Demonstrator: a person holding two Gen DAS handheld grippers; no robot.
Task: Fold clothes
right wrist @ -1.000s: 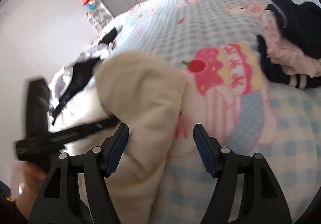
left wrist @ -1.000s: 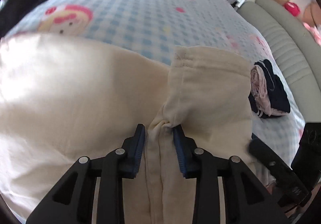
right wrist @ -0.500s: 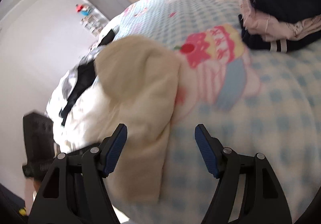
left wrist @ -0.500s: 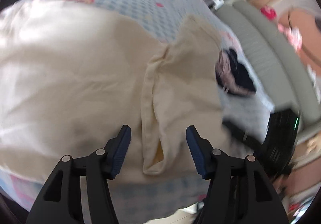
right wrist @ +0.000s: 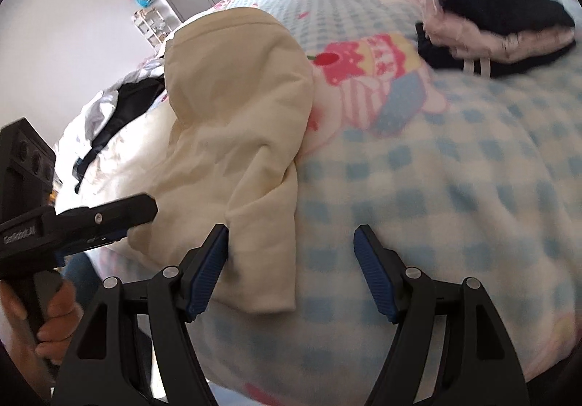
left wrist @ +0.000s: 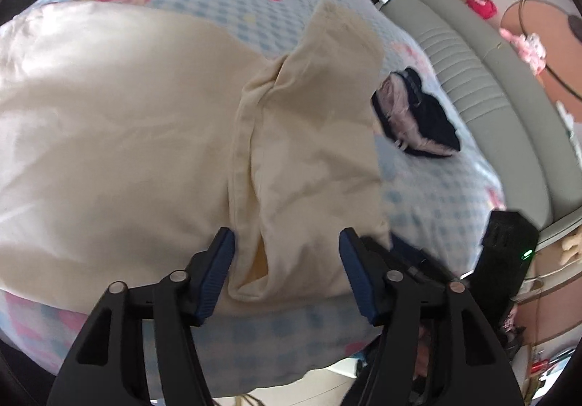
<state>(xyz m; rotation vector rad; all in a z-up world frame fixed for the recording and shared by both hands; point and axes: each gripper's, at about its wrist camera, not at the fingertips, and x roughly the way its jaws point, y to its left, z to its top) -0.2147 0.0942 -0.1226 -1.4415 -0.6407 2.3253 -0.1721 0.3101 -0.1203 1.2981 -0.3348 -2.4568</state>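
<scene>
A cream garment lies spread on the blue checked bed cover, one sleeve folded over its right part. My left gripper hovers over the near hem of that fold. Its jaws are closing with the cloth below and between them, but the pads do not press on it. In the right wrist view the same sleeve hangs toward the bed's edge. My right gripper is open, its left pad beside the sleeve's end, with nothing held.
A stack of folded dark and pink clothes sits further along the bed. Loose black and white clothes lie beyond the cream garment. A grey padded sofa runs beside the bed. A hand holds the left gripper's handle.
The left gripper let go of the bunched cloth, its jaws spread apart, and it drew back toward the bed's near edge. The right gripper also pulled back, still open.
</scene>
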